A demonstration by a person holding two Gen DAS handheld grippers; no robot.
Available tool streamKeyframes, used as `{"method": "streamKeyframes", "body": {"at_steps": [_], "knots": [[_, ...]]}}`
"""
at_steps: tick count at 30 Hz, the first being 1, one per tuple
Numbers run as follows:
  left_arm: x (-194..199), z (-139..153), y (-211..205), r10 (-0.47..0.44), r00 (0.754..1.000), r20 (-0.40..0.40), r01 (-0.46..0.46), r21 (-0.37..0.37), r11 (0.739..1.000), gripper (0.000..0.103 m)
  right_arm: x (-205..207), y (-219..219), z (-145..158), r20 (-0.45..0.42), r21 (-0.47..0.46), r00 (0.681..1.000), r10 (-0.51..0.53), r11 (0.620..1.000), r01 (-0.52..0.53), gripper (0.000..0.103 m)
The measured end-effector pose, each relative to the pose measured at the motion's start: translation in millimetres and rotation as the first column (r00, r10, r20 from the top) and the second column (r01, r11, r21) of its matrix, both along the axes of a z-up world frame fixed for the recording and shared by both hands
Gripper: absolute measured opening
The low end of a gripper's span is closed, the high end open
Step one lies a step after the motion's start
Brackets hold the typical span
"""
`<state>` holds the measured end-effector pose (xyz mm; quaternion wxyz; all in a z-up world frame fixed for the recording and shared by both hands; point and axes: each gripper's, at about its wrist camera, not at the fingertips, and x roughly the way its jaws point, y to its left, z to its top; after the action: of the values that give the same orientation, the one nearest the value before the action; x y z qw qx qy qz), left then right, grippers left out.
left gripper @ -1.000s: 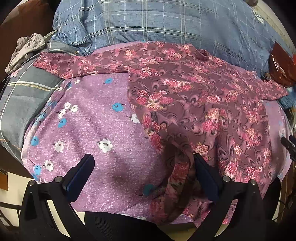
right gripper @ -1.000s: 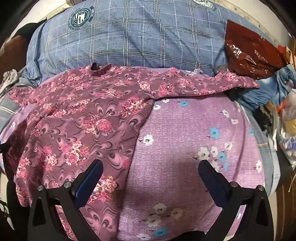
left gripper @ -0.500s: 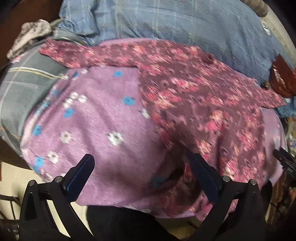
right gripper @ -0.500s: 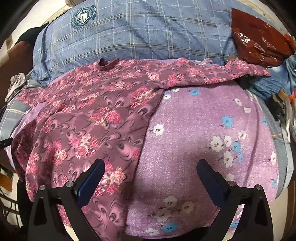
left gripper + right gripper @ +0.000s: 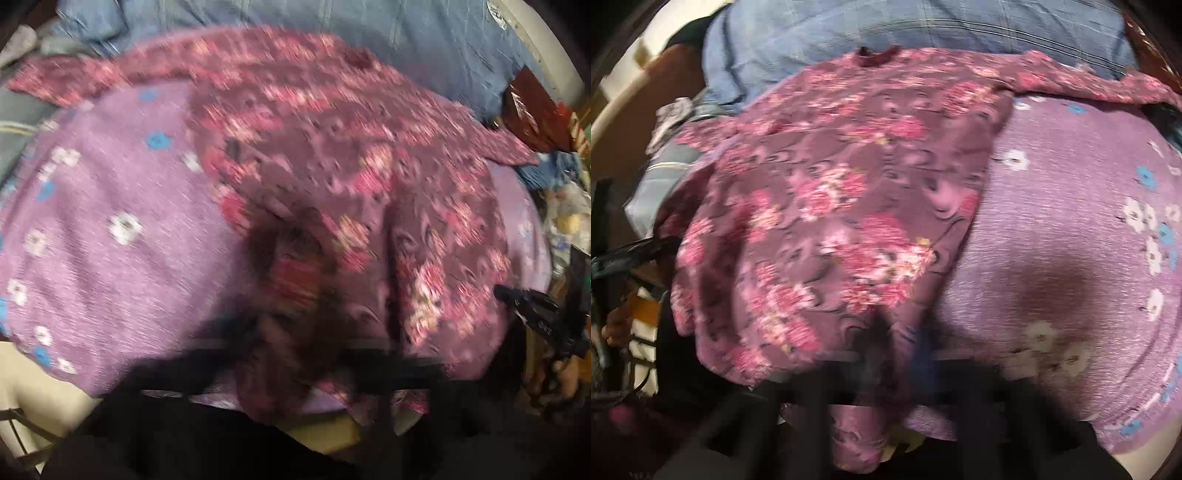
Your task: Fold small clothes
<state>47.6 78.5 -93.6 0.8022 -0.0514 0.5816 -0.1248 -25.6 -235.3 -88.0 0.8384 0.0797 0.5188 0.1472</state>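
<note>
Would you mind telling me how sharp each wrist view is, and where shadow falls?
Left wrist view: heavy motion blur smears the floral garment and the hand-held gripper. Right wrist view: blurred too, the print slightly more legible; a dark shadow patch lies on the purple cloth.

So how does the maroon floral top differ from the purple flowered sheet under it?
The maroon floral top carries dense pink rose clusters on dark swirls; the purple flowered sheet is paler lilac with sparse white and blue blossoms. The top lies on the sheet with sleeves spread and its hem bunched at the near edge, while the sheet lies smooth. Both are floral fabrics.
</note>
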Motion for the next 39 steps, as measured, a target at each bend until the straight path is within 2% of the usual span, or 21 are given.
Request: {"method": "streamKeyframes", "body": {"at_steps": [2, 5, 7, 9, 12, 15, 17, 18, 19, 20, 21, 22, 24, 26, 31, 33, 35, 36, 37, 38, 39], "knots": [[-6.1, 9.9, 9.8, 0.040, 0.999, -0.002, -0.040, -0.022, 0.999, 0.006, -9.2, -4.4, 13.6, 0.055, 0.028, 0.999, -0.001, 1.000, 0.000, 0.004], [-28.0, 42.7, 26.3, 0.062, 0.994, 0.086, -0.062, -0.001, 0.998, 0.006, -26.9, -25.5, 49.2, 0.155, 0.056, 0.987, -0.040, 0.998, 0.031, 0.003], [-34.5, 48.4, 39.6, 0.075, 0.994, 0.077, -0.074, -0.014, 0.997, 0.007, -37.3, -50.2, 67.2, 0.186, 0.073, 0.978, -0.092, 0.994, 0.080, 0.003], [-33.8, 33.2, 49.3, 0.102, 0.995, 0.013, -0.102, -0.023, 0.995, 0.012, -40.9, -69.4, 63.4, 0.162, 0.056, 0.978, -0.131, 0.991, 0.124, 0.003], [-30.3, -3.8, 57.6, 0.147, 0.984, -0.105, -0.142, 0.049, 0.989, 0.014, -35.3, -75.1, 24.5, 0.024, 0.032, 0.989, -0.146, 0.989, 0.145, 0.004], [-31.1, 0.0, 67.7, 0.151, 0.982, -0.109, -0.148, 0.035, 0.988, 0.014, -28.3, -68.5, 12.1, -0.024, -0.011, 0.989, -0.148, 0.989, 0.148, 0.010], [-26.2, 17.0, 70.7, 0.151, 0.988, -0.036, -0.149, 0.062, 0.987, 0.023, -26.8, -68.3, 27.9, 0.021, -0.007, 0.987, -0.158, 0.987, 0.158, 0.011], [-23.7, 25.1, 72.9, 0.158, 0.987, -0.001, -0.157, 0.074, 0.985, 0.041, -23.9, -69.2, 37.2, 0.048, 0.006, 0.986, -0.158, 0.987, 0.158, 0.014], [-21.9, 36.0, 76.1, 0.175, 0.983, 0.045, -0.178, 0.070, 0.982, 0.061, -20.1, -72.4, 49.3, 0.080, 0.026, 0.983, -0.164, 0.986, 0.163, 0.023], [-21.0, 41.1, 77.5, 0.187, 0.980, 0.075, -0.191, 0.055, 0.980, 0.068, -16.1, -72.6, 55.3, 0.103, 0.035, 0.979, -0.175, 0.984, 0.173, 0.030], [-18.3, 44.5, 77.7, 0.188, 0.978, 0.094, -0.193, 0.039, 0.980, 0.079, -11.5, -73.9, 62.4, 0.132, 0.041, 0.973, -0.192, 0.981, 0.188, 0.042], [-15.6, 41.9, 73.7, 0.171, 0.981, 0.091, -0.175, 0.043, 0.984, 0.084, -3.5, -72.1, 64.3, 0.148, 0.038, 0.968, -0.204, 0.979, 0.201, 0.051], [-10.4, 29.5, 69.3, 0.139, 0.989, 0.052, -0.143, 0.101, 0.985, 0.084, 12.8, -68.3, 60.7, 0.140, 0.028, 0.965, -0.224, 0.975, 0.222, 0.056], [-14.3, 9.3, 64.0, 0.101, 0.995, -0.006, -0.099, 0.148, 0.984, 0.083, 26.2, -64.5, 45.2, 0.067, 0.021, 0.967, -0.245, 0.969, 0.244, 0.056], [-39.2, -7.6, 71.7, 0.017, 1.000, -0.016, -0.016, 0.082, 0.997, 0.083, 4.4, -58.1, 24.3, -0.027, 0.066, 0.994, -0.107, 0.992, 0.109, 0.055], [-42.1, -13.7, 65.8, 0.007, 1.000, -0.022, -0.006, 0.063, 0.998, 0.083, -5.4, -57.1, 16.9, -0.081, 0.078, 0.995, -0.062, 0.995, 0.069, 0.061], [-41.0, -19.3, 62.0, 0.022, 1.000, -0.006, -0.022, 0.064, 0.998, 0.082, -18.8, -51.9, 6.6, -0.140, 0.077, 0.990, -0.001, 0.997, 0.012, 0.064], [-39.3, -20.1, 59.8, 0.026, 1.000, 0.002, -0.026, 0.061, 0.998, 0.064, -23.4, -48.4, 2.5, -0.154, 0.070, 0.988, 0.022, 0.997, -0.012, 0.064], [-37.2, -22.2, 57.3, 0.018, 1.000, -0.004, -0.018, 0.049, 0.999, 0.025, -30.3, -40.4, -4.5, -0.167, 0.062, 0.984, 0.057, 0.997, -0.048, 0.059], [-35.6, -24.4, 54.1, -0.013, 0.999, -0.042, 0.013, 0.001, 1.000, 0.009, -34.3, -34.6, -7.1, -0.169, 0.057, 0.982, 0.080, 0.996, -0.072, 0.030], [-37.2, -22.3, 52.0, -0.015, 0.998, -0.055, 0.014, -0.013, 1.000, 0.005, -39.3, -26.2, -9.1, -0.166, 0.050, 0.978, 0.122, 0.992, -0.116, 0.006]]}}
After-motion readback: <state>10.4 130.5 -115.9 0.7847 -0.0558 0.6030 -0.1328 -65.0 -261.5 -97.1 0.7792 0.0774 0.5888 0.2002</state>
